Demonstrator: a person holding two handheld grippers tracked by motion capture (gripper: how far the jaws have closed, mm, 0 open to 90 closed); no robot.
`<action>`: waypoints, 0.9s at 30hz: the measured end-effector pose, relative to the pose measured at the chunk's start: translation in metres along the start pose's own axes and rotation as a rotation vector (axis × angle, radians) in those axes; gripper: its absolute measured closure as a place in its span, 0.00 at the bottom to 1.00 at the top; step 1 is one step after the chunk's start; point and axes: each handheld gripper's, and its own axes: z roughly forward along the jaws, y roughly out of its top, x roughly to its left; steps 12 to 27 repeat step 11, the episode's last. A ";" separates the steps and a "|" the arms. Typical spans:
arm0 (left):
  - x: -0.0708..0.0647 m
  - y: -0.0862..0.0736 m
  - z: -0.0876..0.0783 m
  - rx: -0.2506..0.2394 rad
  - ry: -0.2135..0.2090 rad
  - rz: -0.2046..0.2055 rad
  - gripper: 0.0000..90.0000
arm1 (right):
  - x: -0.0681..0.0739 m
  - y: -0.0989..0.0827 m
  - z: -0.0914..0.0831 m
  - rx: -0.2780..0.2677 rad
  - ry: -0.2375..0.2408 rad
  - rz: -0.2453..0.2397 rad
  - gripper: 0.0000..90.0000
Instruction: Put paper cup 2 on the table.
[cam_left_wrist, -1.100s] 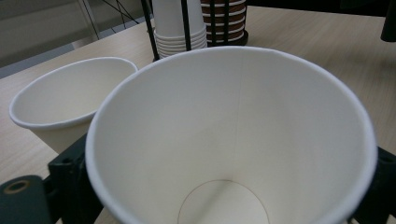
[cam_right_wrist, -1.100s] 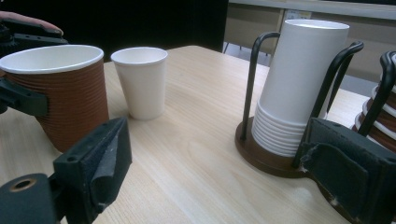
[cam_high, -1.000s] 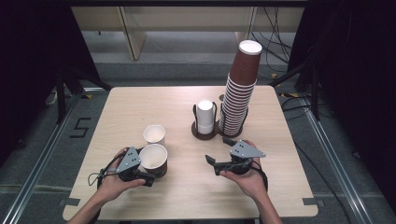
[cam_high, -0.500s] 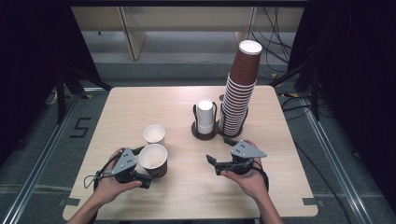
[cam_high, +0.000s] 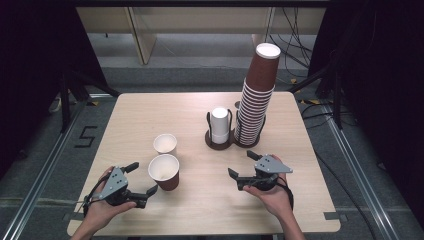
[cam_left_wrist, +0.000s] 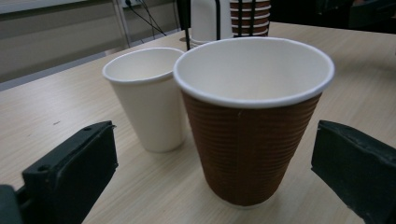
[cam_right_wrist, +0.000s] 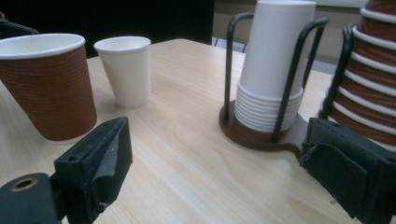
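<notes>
Left gripper (cam_high: 140, 179) fingers spread wide beside the brown cup (cam_high: 164, 171) — untouched — right gripper (cam_high: 243, 166) fingers wide, empty.

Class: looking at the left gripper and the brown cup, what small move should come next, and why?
Probably ease the left gripper forward until its open jaws flank the brown cup, then close. The cup stands upright just ahead of the jaws, untouched, with the white cup close behind it.
</notes>
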 end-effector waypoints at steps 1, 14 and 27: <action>0.000 -0.002 -0.002 0.004 0.013 0.004 0.00 | 0.000 -0.002 -0.002 0.016 0.012 0.025 0.11; 0.001 -0.011 -0.006 -0.031 0.053 -0.025 0.00 | -0.008 -0.016 -0.006 -0.029 -0.065 0.069 0.11; 0.001 -0.011 -0.006 -0.031 0.053 -0.025 0.00 | -0.008 -0.016 -0.006 -0.029 -0.065 0.069 0.11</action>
